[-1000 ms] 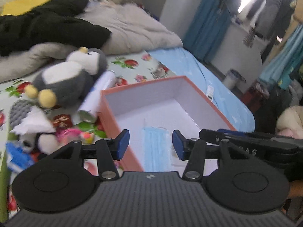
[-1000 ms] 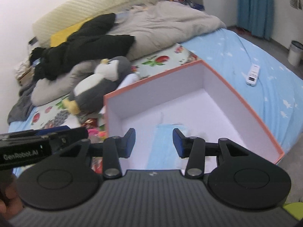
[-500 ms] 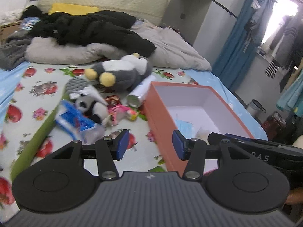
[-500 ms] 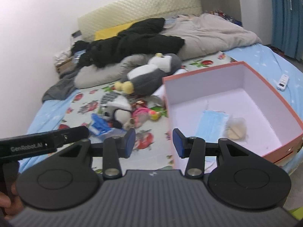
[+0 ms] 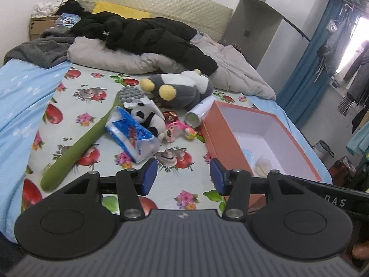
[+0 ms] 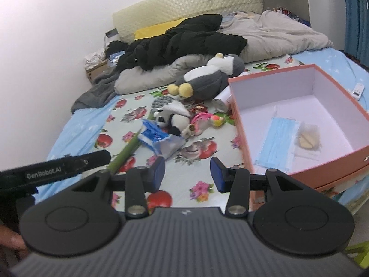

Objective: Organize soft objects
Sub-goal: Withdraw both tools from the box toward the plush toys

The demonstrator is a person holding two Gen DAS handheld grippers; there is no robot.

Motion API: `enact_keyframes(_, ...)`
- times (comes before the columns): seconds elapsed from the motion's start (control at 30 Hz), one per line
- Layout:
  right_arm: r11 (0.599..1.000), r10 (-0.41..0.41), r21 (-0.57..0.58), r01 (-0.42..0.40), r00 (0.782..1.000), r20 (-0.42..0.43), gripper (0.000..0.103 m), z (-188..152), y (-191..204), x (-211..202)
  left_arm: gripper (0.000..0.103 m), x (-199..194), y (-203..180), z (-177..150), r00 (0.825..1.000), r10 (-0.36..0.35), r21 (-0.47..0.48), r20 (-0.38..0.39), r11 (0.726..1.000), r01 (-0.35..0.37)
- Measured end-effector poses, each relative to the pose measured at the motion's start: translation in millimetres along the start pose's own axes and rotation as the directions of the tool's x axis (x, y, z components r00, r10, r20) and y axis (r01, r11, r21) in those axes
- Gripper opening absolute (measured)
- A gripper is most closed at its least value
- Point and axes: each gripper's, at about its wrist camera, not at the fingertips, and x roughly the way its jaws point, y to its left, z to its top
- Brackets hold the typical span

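Both your tools, left [image 5: 183, 175] and right [image 6: 187, 173], hang with jaws apart and empty above the fruit-print bed sheet [image 5: 92, 92]. Ahead lie a panda toy [image 5: 145, 117], a blue tissue pack [image 5: 129, 136] and a grey penguin [image 5: 182, 87], bunched left of the orange box [image 6: 306, 168], which holds a blue mask [image 6: 276, 143].
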Motion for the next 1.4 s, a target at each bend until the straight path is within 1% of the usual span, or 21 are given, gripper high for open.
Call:
enact_keyframes(0.13,1.000,0.009,-0.008,-0.009,1.000,-0.016,0.046,-3,9,4,0.057,-10,14,-6,1.000,0.012,-0.032,0.007,0.999,-0.011)
enact_keyframes(0.3,1.000,0.020,-0.023,-0.021,0.999,-0.046,0.046,-8,12,19,0.056,-12,27,-14,1.000,0.030,-0.072,0.002,0.997,-0.029)
enact_keyframes(0.43,1.000,0.028,-0.011,-0.029,0.998,-0.051,0.046,-9,12,31,0.057,-1,35,-16,0.999,0.042,-0.094,-0.011,0.995,-0.043)
enact_keyframes(0.53,0.999,0.031,-0.018,-0.031,0.999,-0.037,0.046,-8,12,39,0.056,10,40,-15,0.999,0.038,-0.106,-0.015,0.994,-0.040)
enact_keyframes(0.67,0.999,0.036,0.011,-0.036,0.998,-0.047,0.046,-4,4,55,0.057,33,46,-11,0.998,0.047,-0.101,-0.036,0.994,-0.051)
enact_keyframes(0.8,0.999,0.033,0.015,-0.032,0.998,-0.054,0.046,1,-1,75,0.057,57,51,-2,0.996,0.072,-0.079,-0.048,0.994,-0.076)
enact_keyframes(1.0,0.999,0.040,0.025,-0.038,0.997,-0.064,0.046,11,-4,107,0.056,92,62,4,0.994,0.086,-0.069,-0.066,0.994,-0.090)
enact_keyframes(1.2,0.998,0.051,0.048,-0.047,0.994,-0.093,0.046,17,-8,151,0.056,132,77,4,0.992,0.084,-0.074,-0.098,0.993,-0.091)
enact_keyframes(1.37,0.999,0.030,0.030,-0.027,0.993,-0.113,0.046,19,-9,192,0.056,166,91,2,0.990,0.070,-0.087,-0.122,0.993,-0.081)
enact_keyframes(1.4,0.999,0.028,0.038,-0.024,0.992,-0.120,0.044,20,-11,201,0.056,172,94,2,0.990,0.062,-0.094,-0.123,0.993,-0.074)
